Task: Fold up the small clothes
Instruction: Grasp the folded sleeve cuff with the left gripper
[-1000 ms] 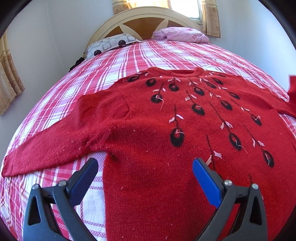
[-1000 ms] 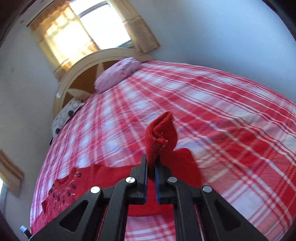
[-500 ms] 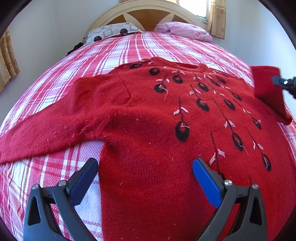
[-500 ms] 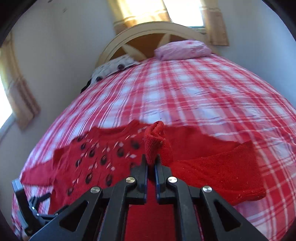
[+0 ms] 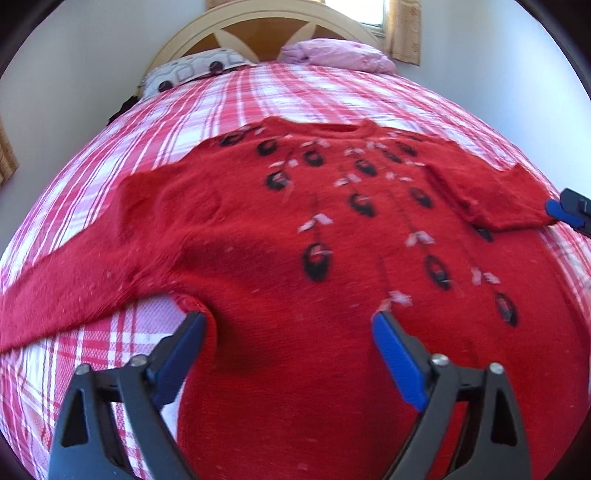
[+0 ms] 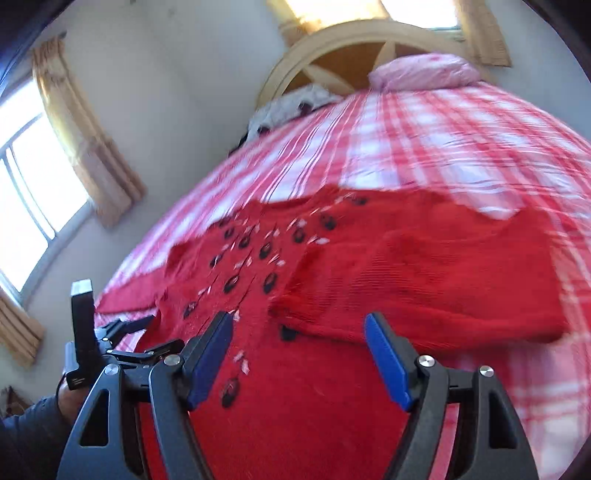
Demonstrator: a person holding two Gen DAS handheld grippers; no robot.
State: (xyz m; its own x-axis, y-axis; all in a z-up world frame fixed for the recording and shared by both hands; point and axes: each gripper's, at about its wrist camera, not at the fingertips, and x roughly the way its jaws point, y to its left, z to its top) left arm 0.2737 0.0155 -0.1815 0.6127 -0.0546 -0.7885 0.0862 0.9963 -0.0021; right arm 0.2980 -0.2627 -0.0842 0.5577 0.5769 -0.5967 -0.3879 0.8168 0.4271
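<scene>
Left wrist view showed the left gripper (image 5: 288,347) spread wide and holding nothing, hanging low over the sweater (image 5: 295,280), which lay flat and face up across the bed (image 5: 295,96), neck toward the headboard (image 5: 258,33). One sleeve (image 5: 66,291) ran out straight toward the bed's left edge, not yet folded. The other sleeve (image 5: 491,192) lay doubled back over the chest, with the tip of the right gripper (image 5: 569,214) just beside its cuff. The step in hand appeared to be the first sleeve fold, just laid. To do the next well, I judged the left gripper should take the straight sleeve near its cuff, lift it only enough to clear the knit, and lay it across the chest to match the first, so the body kept straight sides. Dragging would rumple the loose knit.

Right wrist view showed the right gripper (image 6: 299,354) also spread wide and empty, above the folded sleeve (image 6: 443,288), which rested on the sweater (image 6: 295,406) free of the fingers. This view alone showed how that fold lay: its cuff end near the chest pattern, its outer edge over the sweater's side toward the bed's right edge (image 6: 535,387). It also showed the left gripper (image 6: 147,343) from the side, with the person's hand (image 6: 68,400) behind it. The straight sleeve's full run showed only in the left view.
</scene>
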